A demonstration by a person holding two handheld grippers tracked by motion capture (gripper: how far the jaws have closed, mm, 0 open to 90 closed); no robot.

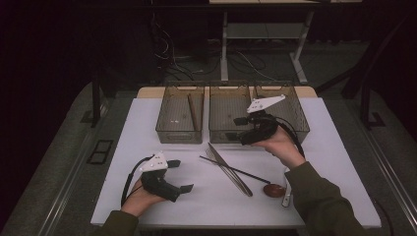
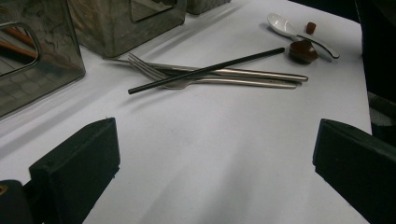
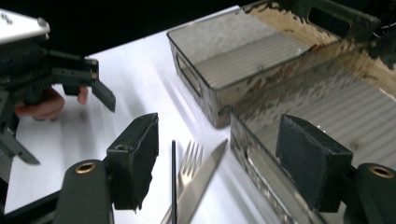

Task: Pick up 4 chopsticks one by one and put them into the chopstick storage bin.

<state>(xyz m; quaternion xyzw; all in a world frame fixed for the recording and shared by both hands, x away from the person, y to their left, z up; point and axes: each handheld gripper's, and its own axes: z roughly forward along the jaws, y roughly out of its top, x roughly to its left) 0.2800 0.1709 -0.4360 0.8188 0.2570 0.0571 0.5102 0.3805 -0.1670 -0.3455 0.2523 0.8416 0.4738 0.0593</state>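
Observation:
A steel fork (image 1: 220, 163) and knife (image 1: 235, 175) lie side by side on the white table (image 1: 147, 123), with a black chopstick (image 1: 248, 175) laid across them. My left gripper (image 1: 181, 176) is held low at the front left, open and with nothing between its jaws. From the left gripper view (image 2: 217, 158) the fork (image 2: 154, 72), knife (image 2: 261, 74) and chopstick (image 2: 205, 70) lie ahead. My right gripper (image 1: 237, 129) hovers open over the front wall of the middle bin (image 1: 221, 135). In the right gripper view (image 3: 224, 158) the fork (image 3: 191, 161) and knife tip (image 3: 205, 179) sit between its jaws, below them.
Three smoky clear bins stand in a row at the back: the left bin (image 1: 179, 132) holds a wooden chopstick (image 1: 193, 112), and the right bin (image 1: 300, 128) stands beside the middle one. A brown spoon (image 1: 273, 190) and a white spoon (image 1: 286, 196) lie at the front right.

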